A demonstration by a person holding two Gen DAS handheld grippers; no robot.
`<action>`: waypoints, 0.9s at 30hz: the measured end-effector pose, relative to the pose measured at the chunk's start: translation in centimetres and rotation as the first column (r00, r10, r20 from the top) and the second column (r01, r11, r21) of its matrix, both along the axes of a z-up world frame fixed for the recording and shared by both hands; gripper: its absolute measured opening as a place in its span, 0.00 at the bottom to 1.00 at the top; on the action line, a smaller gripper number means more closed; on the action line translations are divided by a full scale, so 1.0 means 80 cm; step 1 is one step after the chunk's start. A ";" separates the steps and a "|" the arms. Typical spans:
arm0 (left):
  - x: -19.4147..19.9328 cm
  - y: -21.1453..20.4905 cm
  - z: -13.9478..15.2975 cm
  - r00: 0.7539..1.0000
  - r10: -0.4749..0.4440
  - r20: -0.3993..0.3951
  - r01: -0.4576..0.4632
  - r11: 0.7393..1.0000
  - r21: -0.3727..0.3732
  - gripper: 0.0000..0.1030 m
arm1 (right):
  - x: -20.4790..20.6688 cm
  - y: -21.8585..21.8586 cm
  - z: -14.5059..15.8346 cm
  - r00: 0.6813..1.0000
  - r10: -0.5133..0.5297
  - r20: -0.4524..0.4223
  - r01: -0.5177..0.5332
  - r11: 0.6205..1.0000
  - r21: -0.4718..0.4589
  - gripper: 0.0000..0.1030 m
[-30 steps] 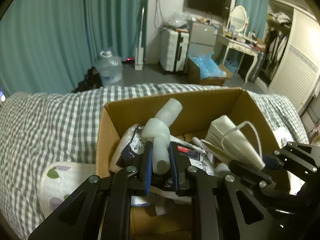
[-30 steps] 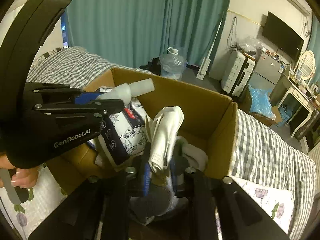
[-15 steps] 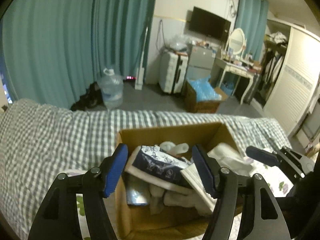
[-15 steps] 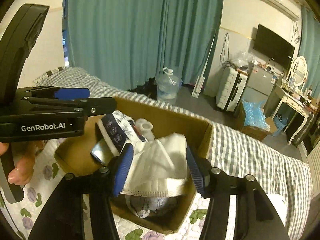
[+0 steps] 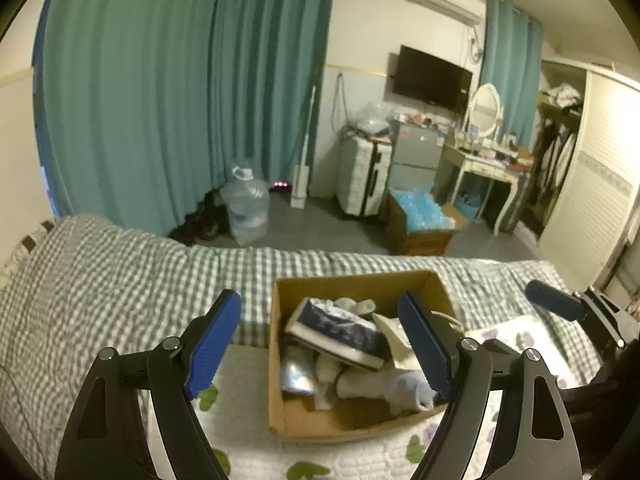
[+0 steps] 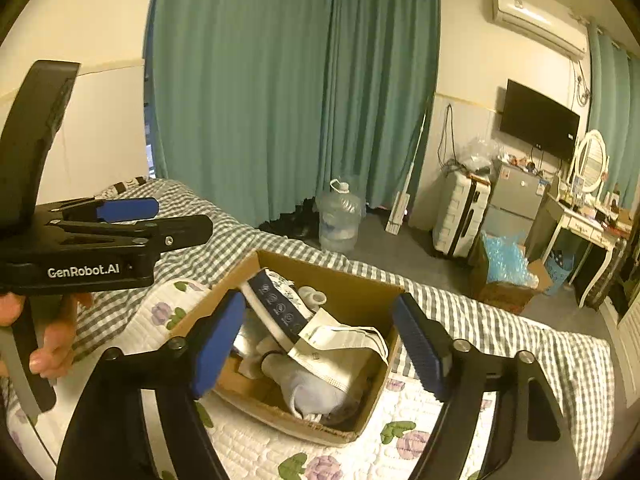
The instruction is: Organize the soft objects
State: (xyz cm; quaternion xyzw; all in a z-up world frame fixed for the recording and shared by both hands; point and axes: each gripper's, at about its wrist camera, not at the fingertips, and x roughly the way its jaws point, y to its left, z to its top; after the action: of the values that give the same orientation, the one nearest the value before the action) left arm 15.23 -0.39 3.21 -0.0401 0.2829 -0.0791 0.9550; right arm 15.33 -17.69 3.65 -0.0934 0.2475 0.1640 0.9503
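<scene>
An open cardboard box (image 5: 340,428) (image 6: 352,292) sits on the bed, filled with soft things. In it lie a navy floral tissue pack (image 5: 340,324) (image 6: 276,300), a white face mask (image 6: 340,344), white rolled socks (image 5: 356,305) (image 6: 312,294) and a pale blue cloth (image 5: 384,384) (image 6: 308,388). My left gripper (image 5: 320,312) hovers above and short of the box, jaws opening, nothing between them. My right gripper (image 6: 320,308) hangs likewise, jaws opening and empty. Each gripper shows in the other's view: the left gripper (image 6: 120,220), the right gripper (image 5: 560,308).
The box rests on a floral quilt (image 5: 248,432) (image 6: 256,444) over a grey checked blanket (image 5: 100,272) (image 6: 500,328). A person's hand (image 6: 48,344) holds the left gripper. Beyond the bed stand a water jug (image 5: 245,204), a suitcase (image 5: 362,180) and a floor box of blue packing (image 5: 424,220).
The left gripper let go of the white rolled sock and the right let go of the white mask; both now lie in the box. Both grippers opened, rose and drew back.
</scene>
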 end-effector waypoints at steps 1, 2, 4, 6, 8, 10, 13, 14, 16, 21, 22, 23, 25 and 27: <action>-0.006 0.004 0.003 1.000 0.007 0.007 -0.007 1.000 -0.006 0.79 | -0.007 0.000 0.004 1.000 0.000 0.007 0.000 1.000 0.001 0.80; -0.010 0.007 0.005 1.000 0.014 0.013 -0.014 1.000 -0.008 0.79 | -0.013 0.000 0.007 1.000 0.003 0.010 -0.003 1.000 0.006 0.81; -0.022 0.014 0.010 0.999 0.036 0.038 -0.036 0.999 -0.007 0.79 | -0.025 -0.002 0.013 1.000 0.003 0.016 -0.003 1.000 0.017 0.82; -0.035 0.018 0.014 0.996 0.058 0.067 -0.058 0.998 0.001 0.79 | -0.035 -0.003 0.018 1.000 -0.001 0.023 0.000 1.000 0.029 0.89; -0.047 0.021 0.016 0.992 0.073 0.103 -0.075 0.997 0.017 0.80 | -0.044 -0.003 0.022 1.000 0.002 0.022 -0.003 0.999 0.042 0.92; -0.059 0.023 0.017 0.989 0.074 0.132 -0.080 0.996 0.036 0.80 | -0.054 -0.001 0.023 1.000 0.015 0.016 -0.016 0.999 0.048 0.92; -0.071 0.027 0.015 0.989 0.057 0.135 -0.063 0.997 0.039 0.80 | -0.070 0.001 0.024 0.999 0.027 0.022 -0.028 0.999 0.043 0.94; -0.074 0.028 0.014 0.989 0.056 0.137 -0.062 0.997 0.041 0.80 | -0.074 0.001 0.023 0.999 0.027 0.025 -0.028 0.999 0.042 0.94; -0.081 0.031 0.013 0.988 0.056 0.147 -0.063 0.997 0.041 0.80 | -0.082 -0.001 0.022 0.999 0.018 0.031 -0.020 0.998 0.057 0.95; -0.094 0.032 0.004 0.985 0.058 0.161 -0.065 0.997 0.039 0.80 | -0.089 -0.011 0.016 1.000 -0.013 0.002 0.013 0.994 0.110 0.95; -0.095 0.031 -0.002 0.987 0.057 0.150 -0.065 0.997 0.047 0.80 | -0.093 -0.013 0.014 1.000 -0.020 0.007 0.019 0.994 0.106 0.95; -0.098 0.030 -0.006 0.989 0.055 0.140 -0.063 0.997 0.051 0.80 | -0.096 -0.014 0.011 1.000 -0.024 0.014 0.022 0.995 0.101 0.95; -0.101 0.030 -0.017 0.992 0.048 0.114 -0.053 0.998 0.043 0.80 | -0.104 -0.017 0.001 0.999 -0.039 0.019 0.037 0.995 0.090 0.95; -0.107 0.035 -0.027 0.992 0.061 0.108 -0.064 0.998 0.027 0.80 | -0.110 -0.022 -0.009 0.999 -0.053 0.005 0.053 0.993 0.101 0.95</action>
State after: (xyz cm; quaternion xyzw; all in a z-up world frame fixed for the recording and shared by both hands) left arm 6.67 2.42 1.09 -0.0301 0.2313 -0.0470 0.9713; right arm 6.55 -19.46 2.91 -0.0392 0.2377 0.1506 0.9588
